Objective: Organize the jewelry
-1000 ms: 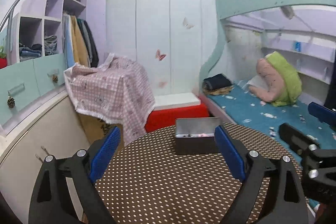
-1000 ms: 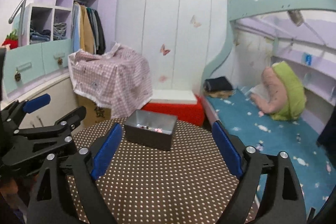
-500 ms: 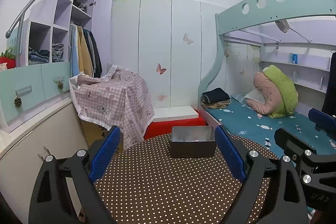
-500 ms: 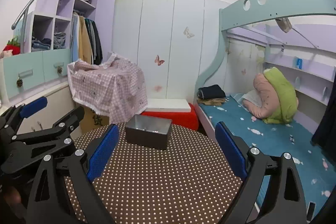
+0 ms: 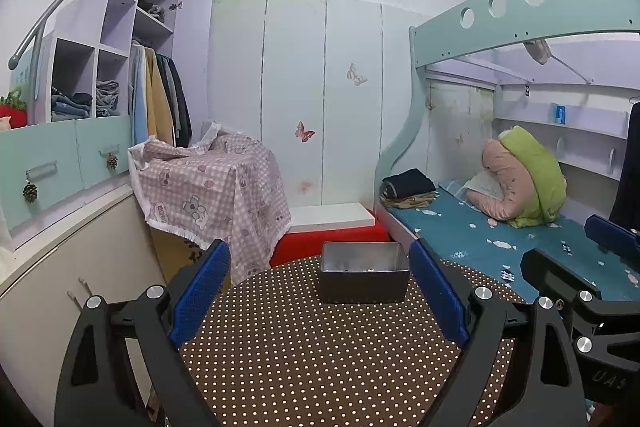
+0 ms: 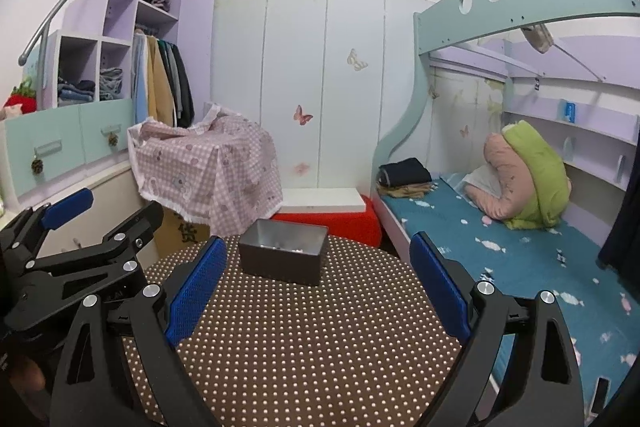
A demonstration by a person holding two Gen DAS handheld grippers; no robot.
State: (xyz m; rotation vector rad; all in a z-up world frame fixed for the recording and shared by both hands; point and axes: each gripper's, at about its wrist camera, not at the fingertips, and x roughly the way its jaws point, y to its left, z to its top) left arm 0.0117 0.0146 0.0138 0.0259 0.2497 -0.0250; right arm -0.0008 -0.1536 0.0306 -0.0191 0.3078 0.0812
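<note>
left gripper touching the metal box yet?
Apart. The left wrist view shows the left gripper open, with dotted tablecloth visible between its fingertips and the metal box.

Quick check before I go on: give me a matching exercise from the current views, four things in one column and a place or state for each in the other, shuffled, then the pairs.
Things:
1. metal box
2. left gripper
3. pink and green bedding roll
4. checked pink cloth

Places or states:
A. on the blue mattress under the upper bunk
B. draped over something beside the hanging clothes
C. at the far side of the dotted round table, small items inside
D. open, fingers spread, nothing between them

Pairs: 1-C, 2-D, 3-A, 4-B
</note>
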